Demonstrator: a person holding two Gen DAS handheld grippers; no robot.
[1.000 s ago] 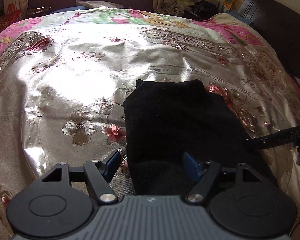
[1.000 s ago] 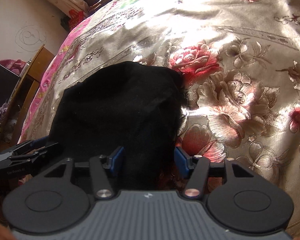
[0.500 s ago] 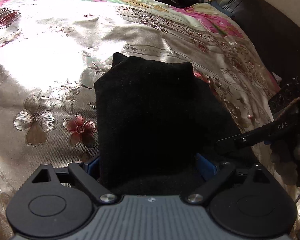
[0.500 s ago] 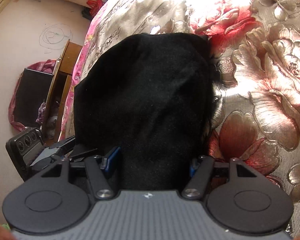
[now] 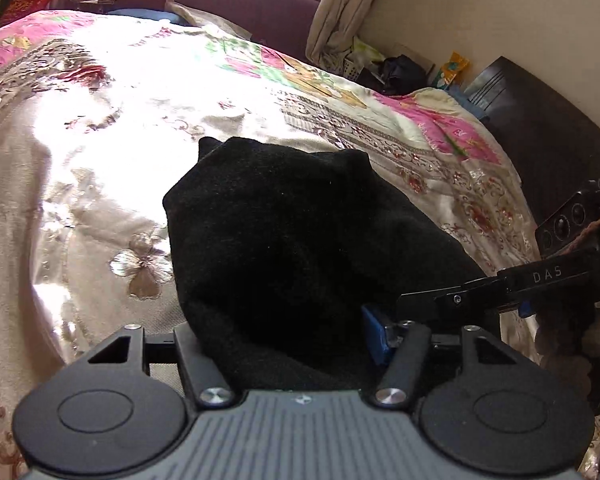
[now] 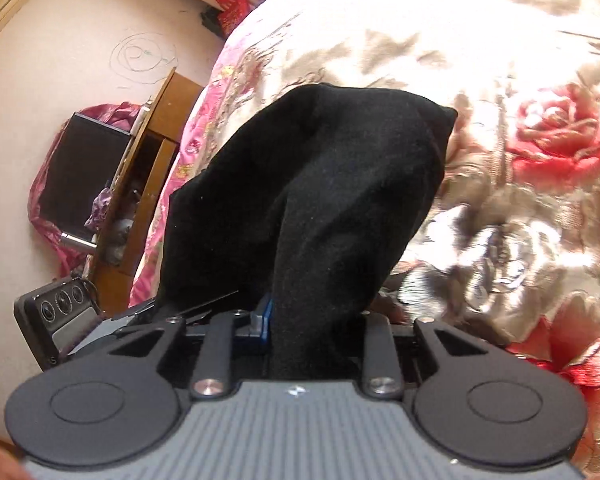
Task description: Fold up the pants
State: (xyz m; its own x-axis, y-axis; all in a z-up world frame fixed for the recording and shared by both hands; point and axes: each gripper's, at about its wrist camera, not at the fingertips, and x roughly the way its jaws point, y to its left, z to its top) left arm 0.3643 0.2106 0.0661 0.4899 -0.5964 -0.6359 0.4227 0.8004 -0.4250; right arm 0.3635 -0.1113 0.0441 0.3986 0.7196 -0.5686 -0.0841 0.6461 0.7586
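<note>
The black pants (image 5: 300, 248) fill the centre of the left wrist view, a bunched dark mass rising from the bottom edge of the frame toward the middle, with two small peaked corners at its far end. They lie over the floral bedspread (image 5: 100, 152), which spreads across the left and upper parts of that frame in pale satin with pink borders.

The left gripper (image 5: 296, 340) sits at the bottom centre, its jaws closed in on the near end of the pants; the cloth is packed between them, and only the blue pad (image 5: 374, 334) on the right side shows (the left one is buried in fabric). At the right edge of the same frame the right gripper (image 5: 440, 300) reaches in sideways, its tip touching the pants' right flank.

In the right wrist view the pants (image 6: 320, 200) stand up from the bottom centre as a tall fold, leaning toward the upper right, with the bedspread (image 6: 520, 160) and its red roses filling the right half. The right gripper (image 6: 314, 332) has its jaws pinched narrowly on the base of that fold, a blue pad (image 6: 265, 320) pressed against the cloth's left side. A wooden cabinet (image 6: 152, 168) stands by the wall at centre left.
</note>
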